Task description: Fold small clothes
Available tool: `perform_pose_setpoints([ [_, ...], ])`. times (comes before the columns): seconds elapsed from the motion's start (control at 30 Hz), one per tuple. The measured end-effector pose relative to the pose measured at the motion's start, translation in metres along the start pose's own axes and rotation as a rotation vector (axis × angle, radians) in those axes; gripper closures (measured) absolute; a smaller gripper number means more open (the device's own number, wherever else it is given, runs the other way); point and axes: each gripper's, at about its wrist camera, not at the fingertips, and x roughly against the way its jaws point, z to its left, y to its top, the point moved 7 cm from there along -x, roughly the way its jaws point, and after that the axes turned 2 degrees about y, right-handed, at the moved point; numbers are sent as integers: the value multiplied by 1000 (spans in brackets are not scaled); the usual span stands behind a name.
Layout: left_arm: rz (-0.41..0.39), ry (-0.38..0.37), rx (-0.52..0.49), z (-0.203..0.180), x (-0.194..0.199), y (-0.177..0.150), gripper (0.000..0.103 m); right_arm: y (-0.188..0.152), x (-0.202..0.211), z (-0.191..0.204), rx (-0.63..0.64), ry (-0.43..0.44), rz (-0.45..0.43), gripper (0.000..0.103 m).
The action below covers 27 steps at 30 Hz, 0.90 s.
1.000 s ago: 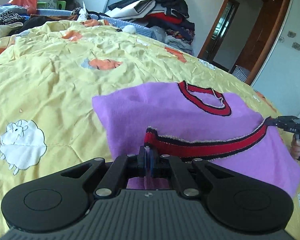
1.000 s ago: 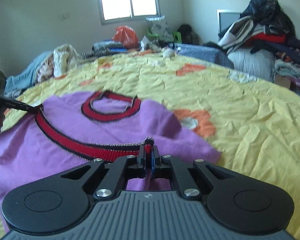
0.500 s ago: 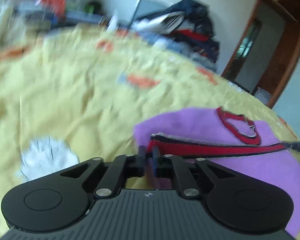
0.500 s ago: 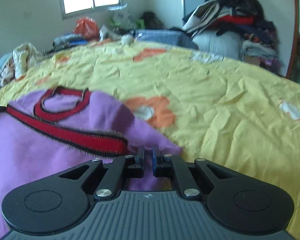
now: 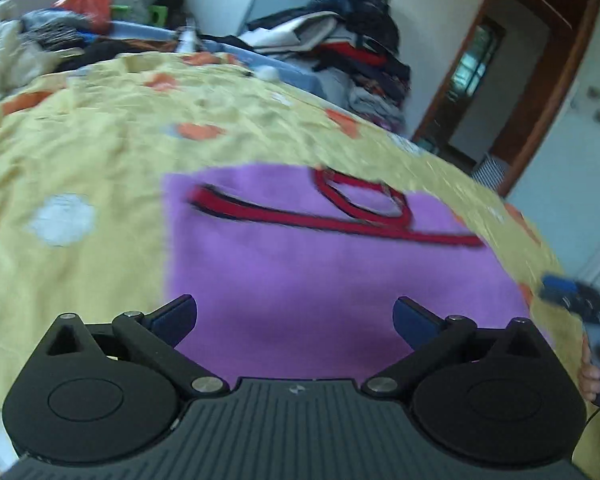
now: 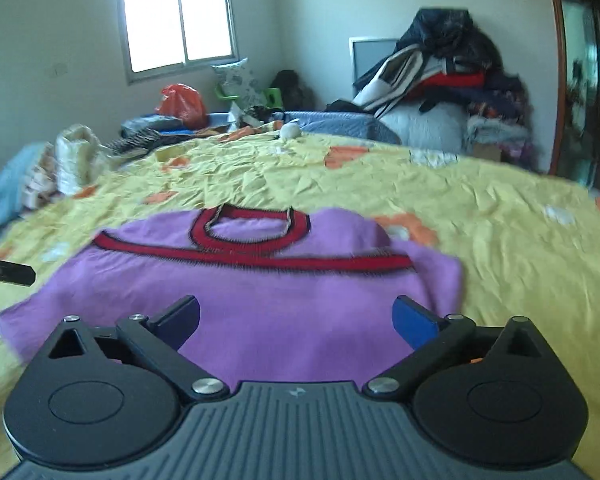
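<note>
While the left tongs [image 5: 295, 320] hang spread wide and empty over the purple sweater [image 5: 320, 280], which lies flat on the yellow bed [image 5: 80, 152] with its red hem [image 6: 260, 256] folded up near the collar, the right tongs [image 6: 296, 320] gape empty too. One fold looks finished; next likely calls for gripping a side edge.

A bright window [image 6: 176, 20] sat at 11 o'clock in a pale wall. A big clothes pile [image 6: 448, 80] stood at 1 o'clock, behind the yellow bed cover [image 6: 480, 208]. A brown door frame [image 5: 540, 80] stood at 2 o'clock.
</note>
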Motion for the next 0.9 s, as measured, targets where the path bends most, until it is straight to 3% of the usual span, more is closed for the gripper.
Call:
perform_pose_setpoints([
  [0.07, -23, 0, -23, -25, -27, 13, 0, 7, -40, 10, 24, -60, 110, 0],
  [0.13, -11, 123, -75, -37, -61, 25, 0, 8, -75, 18, 11, -21, 190, 0],
  [0.17, 10, 151, -100, -40, -77, 29, 0, 6, -88, 22, 22, -1, 205, 0],
  [0.27, 80, 258, -106, -33, -115, 30, 0, -3, -112, 11, 54, -100, 244, 0],
  [0.3, 125, 266, -90, -27, -127, 27, 0, -7, -115, 3, 31, -91, 257, 0],
  [0.37, 116, 309, -133, -24, -134, 24, 0, -9, -112, -15, 21, -105, 248, 0],
  [0.63, 89, 306, -135, -23, -137, 22, 0, -15, -97, -53, -66, -167, 209, 0],
  [0.77, 93, 309, -133, -22, -139, 25, 0, -4, -76, -33, -43, -227, 199, 0],
  [0.9, 82, 314, -133, -22, -138, 24, 0, -4, -65, 4, -73, -139, 203, 0],
])
